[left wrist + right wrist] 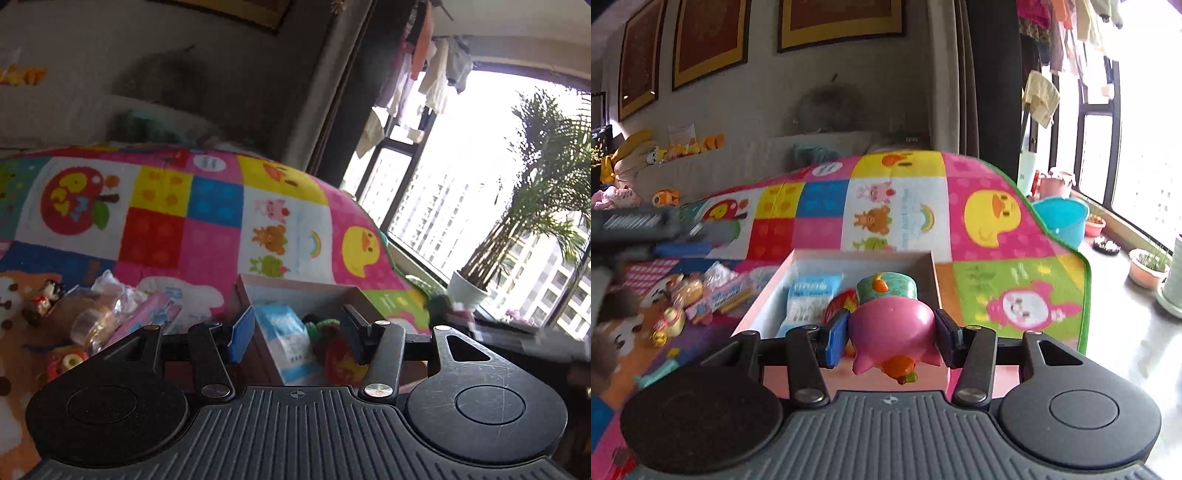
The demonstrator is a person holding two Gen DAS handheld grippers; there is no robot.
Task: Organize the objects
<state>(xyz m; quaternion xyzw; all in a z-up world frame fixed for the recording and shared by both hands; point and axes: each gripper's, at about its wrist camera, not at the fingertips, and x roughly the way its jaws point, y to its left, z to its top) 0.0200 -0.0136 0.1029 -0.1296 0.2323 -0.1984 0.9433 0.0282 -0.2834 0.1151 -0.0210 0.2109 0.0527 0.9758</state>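
Observation:
A pink open box [768, 295] sits on the colourful mat; it also shows in the left wrist view [295, 288]. Inside lie a blue-white packet [807, 302], also in the left wrist view [284, 332], and a red-green knitted toy [332, 350]. My right gripper [892, 338] is shut on a pink pig toy [892, 328] with a teal hat, held over the box's near end. My left gripper [295, 336] is open and empty, above the box's near edge.
Loose items lie left of the box: a wrapped bread bun [88, 314], a pink-blue packet [720, 299], small figurines [44, 295] and a yellow toy [672, 321]. A potted palm [469, 291], a teal basin [1060, 218] and flowerpots [1147, 266] stand by the window.

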